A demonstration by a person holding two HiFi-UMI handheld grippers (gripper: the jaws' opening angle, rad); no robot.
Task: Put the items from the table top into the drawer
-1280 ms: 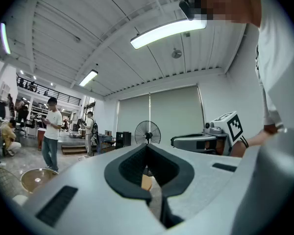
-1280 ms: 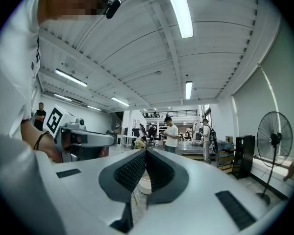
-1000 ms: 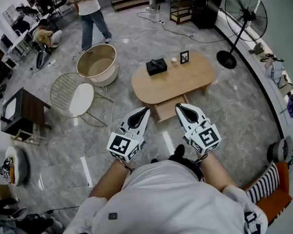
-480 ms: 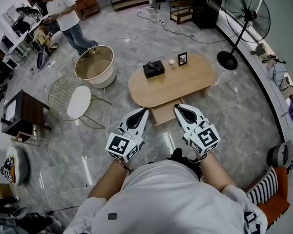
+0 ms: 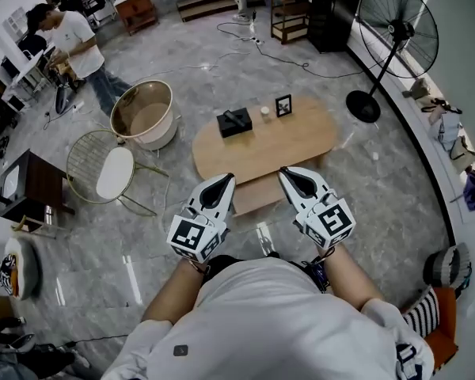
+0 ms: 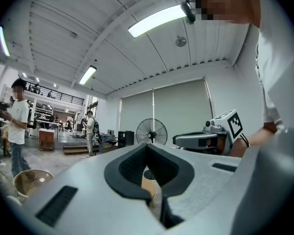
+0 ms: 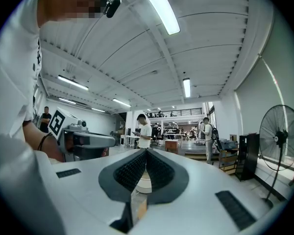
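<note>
Three items sit on the oval counter (image 5: 301, 145): a black tissue box (image 5: 233, 122), a small white cup (image 5: 264, 112) and a picture frame (image 5: 283, 105), all well beyond the gripper tips. Over the last second the counter has drawn nearer to the left gripper (image 5: 222, 182) and right gripper (image 5: 289, 174), so this looks like the approach, with nothing picked up yet. Both grippers are pressed together and empty. The drawer (image 5: 257, 198) juts out just ahead, between them, seemingly open. Only the head view shows the items. The gripper views look level past them to a standing fan (image 6: 151, 131) and a distant person (image 7: 145, 131).
</note>
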